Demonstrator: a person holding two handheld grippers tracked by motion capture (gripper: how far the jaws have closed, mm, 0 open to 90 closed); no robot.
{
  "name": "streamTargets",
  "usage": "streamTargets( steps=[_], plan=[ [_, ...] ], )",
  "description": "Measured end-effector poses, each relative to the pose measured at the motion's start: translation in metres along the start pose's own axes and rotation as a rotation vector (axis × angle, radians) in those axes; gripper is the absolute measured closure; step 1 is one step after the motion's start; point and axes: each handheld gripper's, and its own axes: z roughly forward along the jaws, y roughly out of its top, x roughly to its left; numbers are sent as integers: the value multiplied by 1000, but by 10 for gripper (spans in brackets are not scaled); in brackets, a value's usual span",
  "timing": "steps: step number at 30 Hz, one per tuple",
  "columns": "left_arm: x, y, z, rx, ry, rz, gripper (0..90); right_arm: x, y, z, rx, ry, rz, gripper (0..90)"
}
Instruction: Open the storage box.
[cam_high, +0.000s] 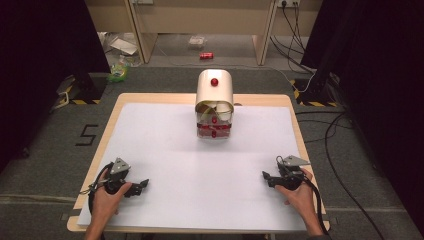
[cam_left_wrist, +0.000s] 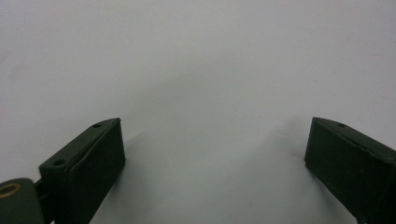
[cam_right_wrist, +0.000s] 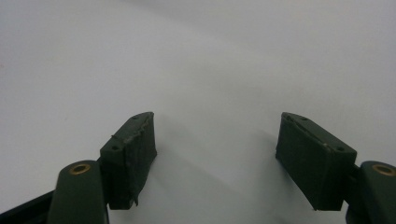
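dark curtains flank a grey carpeted floor (cam_high: 45, 150), and a wooden tabletop (cam_high: 112, 112) under a white sheet (cam_high: 165, 150) carries the scene. at the far middle of the sheet stands a cream box with a rounded roll-top lid (cam_high: 215, 90), a red knob (cam_high: 214, 82) on its top; its front is partly raised, and red bits show inside behind a clear lower front. it stands well apart from both hands. the left tongs (cam_high: 145, 184) rest near the near-left corner of the sheet, gripped by the left hand (cam_high: 107, 197), jaws pointing toward the middle. the left gripper view has them (cam_left_wrist: 215, 154) spread wide over bare white sheet, nothing between. the right tongs (cam_high: 265, 176) sit near the near-right corner in the right hand (cam_high: 300, 192), pointing inward too. the right gripper view has them (cam_right_wrist: 215, 154) wide apart as well, holding nothing.
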Motion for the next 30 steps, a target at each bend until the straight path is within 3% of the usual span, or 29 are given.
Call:
streamTargets(
  steps=[13, 17, 22, 25, 30],
  plan=[
    [0, 0, 0, -1, 0, 0, 42, 1, 0, 0, -1, -7, -2, 285],
    [0, 0, 0, 0, 0, 0, 42, 1, 1, 0, 0, -10, 22, 284],
    [0, 0, 0, -1, 0, 1, 42, 5, 4, 2, -11, -37, 20, 313],
    [0, 0, 0, -1, 0, 0, 43, 8, 6, 3, -45, -51, 14, 313],
    [0, 0, 0, -1, 0, 0, 42, 13, 14, 1, -133, -65, 68, 326]
  ],
)
